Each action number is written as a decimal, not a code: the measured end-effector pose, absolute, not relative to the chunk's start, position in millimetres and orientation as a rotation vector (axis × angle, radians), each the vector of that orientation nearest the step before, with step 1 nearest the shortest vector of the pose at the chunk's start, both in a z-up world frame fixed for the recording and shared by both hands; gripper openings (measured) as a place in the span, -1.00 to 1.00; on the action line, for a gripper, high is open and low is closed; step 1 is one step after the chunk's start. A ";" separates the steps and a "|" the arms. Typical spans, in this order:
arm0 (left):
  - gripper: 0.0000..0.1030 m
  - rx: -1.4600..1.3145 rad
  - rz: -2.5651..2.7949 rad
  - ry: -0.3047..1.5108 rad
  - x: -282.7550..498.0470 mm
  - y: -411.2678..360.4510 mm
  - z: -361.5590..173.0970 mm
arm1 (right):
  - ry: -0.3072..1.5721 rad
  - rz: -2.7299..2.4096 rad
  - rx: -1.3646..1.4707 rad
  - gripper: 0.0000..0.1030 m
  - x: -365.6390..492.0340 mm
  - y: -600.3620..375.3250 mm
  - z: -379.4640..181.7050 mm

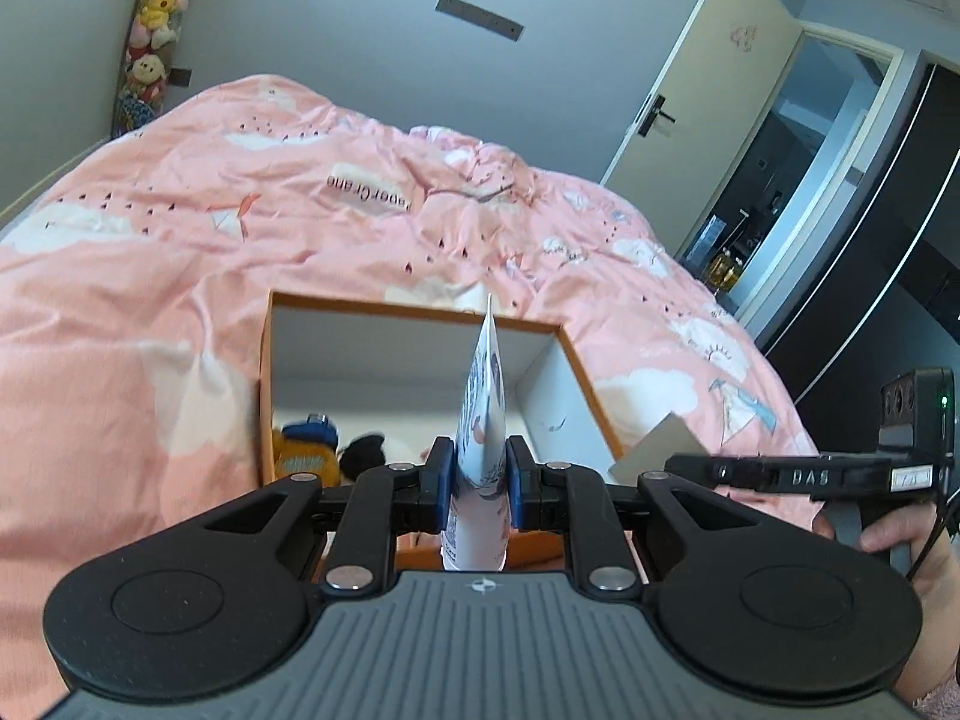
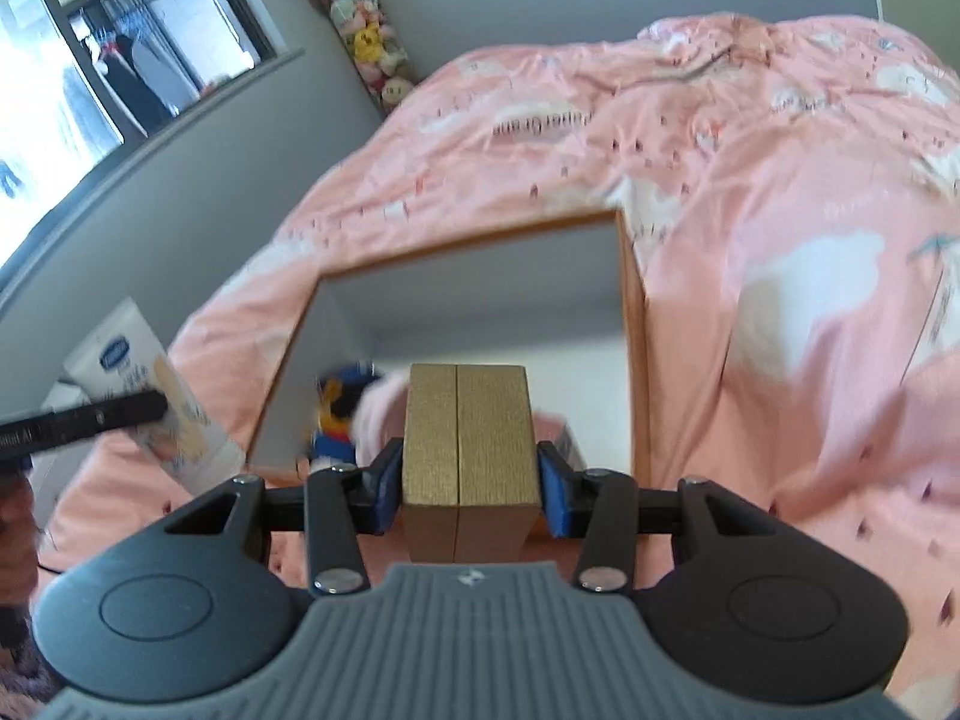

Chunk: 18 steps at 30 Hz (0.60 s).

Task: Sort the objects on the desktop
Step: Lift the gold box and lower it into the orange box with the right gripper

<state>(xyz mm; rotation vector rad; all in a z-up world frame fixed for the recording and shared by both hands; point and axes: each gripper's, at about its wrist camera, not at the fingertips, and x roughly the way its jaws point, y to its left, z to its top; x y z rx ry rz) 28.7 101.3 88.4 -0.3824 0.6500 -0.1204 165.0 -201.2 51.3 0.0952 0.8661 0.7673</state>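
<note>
Left tongs: blue pads clamped on a white printed tube, held upright with its crimped end pointing far, above the near edge of the box.

Right tongs: blue pads clamped on a gold textured box with a centre seam, held over the near part of the open box.

Orange-edged open box: white interior, resting on the bed; the right-wrist view is motion-blurred. Contents at its near left: a duck plush in a blue cap; beside it, in the left-wrist view, a dark item too indistinct to name.

Bed: pink cloud-print duvet, rumpled, extending far on all sides of the box.

Far: grey wall, a hanging column of plush toys at far left, a cream door at far right.
</note>
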 end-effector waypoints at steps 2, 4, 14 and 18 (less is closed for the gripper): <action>-0.61 -0.383 -0.112 0.639 33.7 102.5 89.9 | 0.836 0.747 0.080 -0.07 171.6 -198.9 59.6; -0.61 -0.381 -0.103 0.633 38.4 102.6 90.3 | 0.824 0.720 0.058 -0.07 180.0 -193.9 62.6; -0.61 -0.392 -0.088 0.632 52.1 107.8 81.7 | 0.795 0.572 -0.248 -0.08 195.0 -153.6 31.3; -0.61 -0.410 -0.087 0.630 52.8 110.8 78.3 | 0.781 0.554 -0.307 -0.08 193.4 -143.7 23.9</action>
